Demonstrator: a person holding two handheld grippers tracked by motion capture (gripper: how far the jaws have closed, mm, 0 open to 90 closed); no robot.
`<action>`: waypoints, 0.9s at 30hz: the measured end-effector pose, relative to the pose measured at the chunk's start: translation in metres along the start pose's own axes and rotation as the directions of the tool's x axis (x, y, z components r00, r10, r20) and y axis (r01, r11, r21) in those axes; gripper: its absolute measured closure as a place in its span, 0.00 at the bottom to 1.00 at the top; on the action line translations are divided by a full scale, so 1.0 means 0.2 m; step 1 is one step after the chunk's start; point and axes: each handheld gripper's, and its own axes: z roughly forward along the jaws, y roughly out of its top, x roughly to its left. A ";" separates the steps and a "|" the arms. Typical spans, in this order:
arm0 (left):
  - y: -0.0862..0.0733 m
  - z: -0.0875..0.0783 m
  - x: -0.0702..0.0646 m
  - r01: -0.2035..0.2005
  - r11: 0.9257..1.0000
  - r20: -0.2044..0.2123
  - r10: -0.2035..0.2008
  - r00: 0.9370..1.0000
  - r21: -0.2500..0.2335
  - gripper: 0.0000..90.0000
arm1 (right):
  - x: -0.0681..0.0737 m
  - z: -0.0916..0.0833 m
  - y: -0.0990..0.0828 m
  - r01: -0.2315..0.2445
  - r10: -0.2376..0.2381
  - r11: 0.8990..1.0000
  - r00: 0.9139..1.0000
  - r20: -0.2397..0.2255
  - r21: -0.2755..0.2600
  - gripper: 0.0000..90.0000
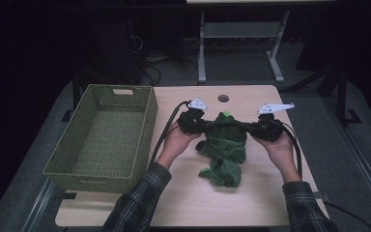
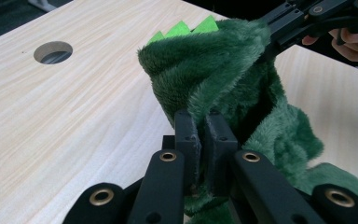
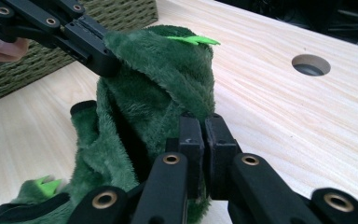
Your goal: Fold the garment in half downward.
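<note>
The wicker basket [image 1: 101,137] stands at the table's [image 1: 270,203] left side. The green plush garment [image 1: 226,145] hangs at table centre, soft, light and limp; grip its edges. The left tongs [image 1: 199,123] and right tongs [image 1: 253,127] are each clamped on an upper edge.

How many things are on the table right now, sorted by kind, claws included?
Green plush garment: 1
Woven basket: 1
Claws, left claw and right claw, both clamped on the garment: 2
Total: 4
</note>
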 end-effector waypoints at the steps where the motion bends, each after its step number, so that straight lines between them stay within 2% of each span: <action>1: 0.00 -0.01 -0.01 -0.003 1.000 -0.001 0.003 1.000 -0.001 0.95 | 0.01 -0.01 0.00 0.006 -0.006 1.000 1.000 0.001 0.000 0.97; 6: -0.01 -0.06 -0.04 0.007 1.000 0.013 -0.007 1.000 -0.012 0.94 | 0.07 -0.05 0.01 0.026 -0.026 1.000 1.000 -0.004 -0.013 0.97; 11: -0.02 -0.10 -0.09 0.004 1.000 0.026 -0.004 1.000 -0.016 0.94 | 0.12 -0.08 -0.02 0.045 -0.045 0.999 0.999 -0.016 -0.021 0.97; 18: -0.07 -0.14 -0.17 -0.036 0.999 0.046 0.036 0.998 -0.001 0.93 | 0.19 -0.14 -0.08 0.062 -0.063 0.998 0.997 -0.036 -0.018 0.97; 27: -0.12 -0.20 -0.25 -0.052 0.999 0.075 0.053 0.996 -0.015 0.93 | 0.28 -0.21 -0.15 0.087 -0.088 0.996 0.994 -0.060 -0.032 0.97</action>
